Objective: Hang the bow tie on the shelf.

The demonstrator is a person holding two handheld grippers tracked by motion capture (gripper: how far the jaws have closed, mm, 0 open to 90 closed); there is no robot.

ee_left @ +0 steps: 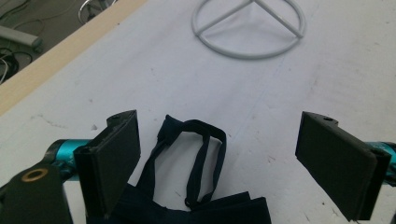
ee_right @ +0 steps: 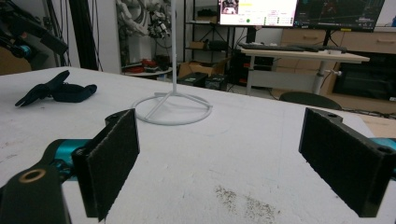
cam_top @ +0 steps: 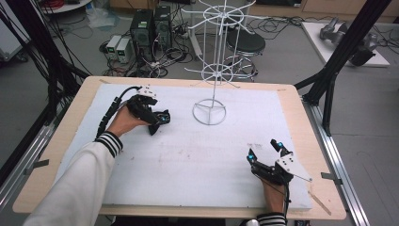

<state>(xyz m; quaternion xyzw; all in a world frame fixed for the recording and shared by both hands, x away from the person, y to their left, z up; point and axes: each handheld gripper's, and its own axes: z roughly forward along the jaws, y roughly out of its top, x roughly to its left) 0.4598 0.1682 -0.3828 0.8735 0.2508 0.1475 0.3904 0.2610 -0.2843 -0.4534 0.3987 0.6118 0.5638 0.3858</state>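
Now my left tool [ee_left: 219,158] hangs released over the dark navy fabric pouch [ee_left: 196,186]; my right tool [ee_right: 219,158] rests released.

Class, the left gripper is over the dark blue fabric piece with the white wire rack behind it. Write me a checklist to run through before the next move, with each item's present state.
1. Left gripper jaws open wide enough to take the strap: ok.
2. Dark blue fabric piece lies between those jaws, its loop strap flat on the mat: ok, not yet gripped.
3. Strap free of tangles under the folded part: cannot tell, the bottom edge of the left gripper view cuts it off.
4. White wire rack standing upright on its ring base: ok.
5. Right gripper open, holding nothing, apart from the rack: ok.
6. White mat between fabric and rack base free of obstacles: ok.
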